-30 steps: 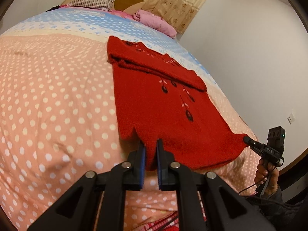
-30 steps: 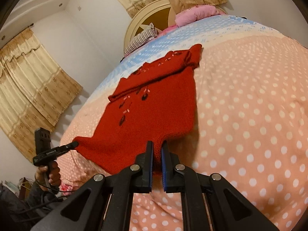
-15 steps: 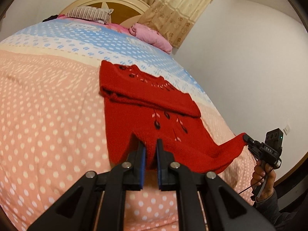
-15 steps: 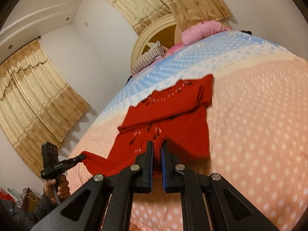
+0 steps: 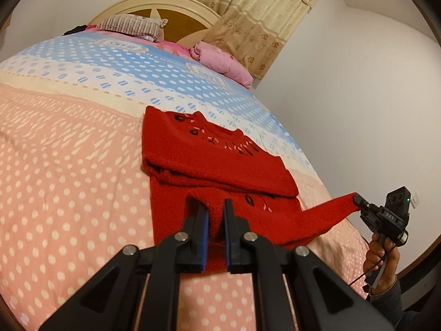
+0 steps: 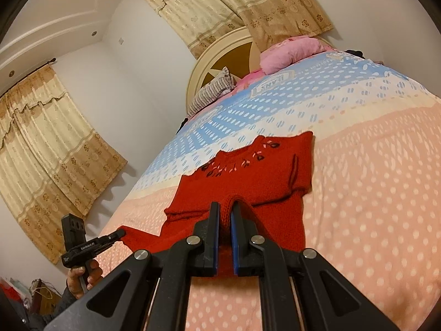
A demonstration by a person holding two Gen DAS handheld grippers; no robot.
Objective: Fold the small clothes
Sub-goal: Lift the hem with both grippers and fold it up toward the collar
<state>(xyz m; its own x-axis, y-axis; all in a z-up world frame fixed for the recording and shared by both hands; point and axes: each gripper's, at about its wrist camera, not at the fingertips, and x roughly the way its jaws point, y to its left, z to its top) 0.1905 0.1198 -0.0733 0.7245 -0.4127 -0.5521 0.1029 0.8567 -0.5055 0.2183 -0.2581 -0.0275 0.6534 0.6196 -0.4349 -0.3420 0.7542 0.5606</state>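
A red knit sweater (image 5: 220,162) with dark flower stitching lies on the dotted bedspread (image 5: 69,179), its sleeves folded across the chest. My left gripper (image 5: 215,207) is shut on one corner of the bottom hem, which is lifted off the bed. The right gripper (image 5: 357,199) shows at the right of this view, pinching the other hem corner. In the right wrist view the right gripper (image 6: 226,208) is shut on red knit, with the sweater (image 6: 248,176) beyond it. The left gripper (image 6: 120,233) holds the stretched hem at lower left.
A striped pillow (image 5: 129,24) and a pink pillow (image 5: 223,63) lie by the round headboard (image 5: 176,16). Patterned curtains (image 6: 46,149) hang by the bed's side, and a white wall (image 5: 358,96) stands close on the other side. A hand (image 5: 381,256) grips the right handle.
Both grippers have lifted the sweater's bottom hem and carried it toward the collar. The lower body now hangs doubled over, and less of the front lies flat.
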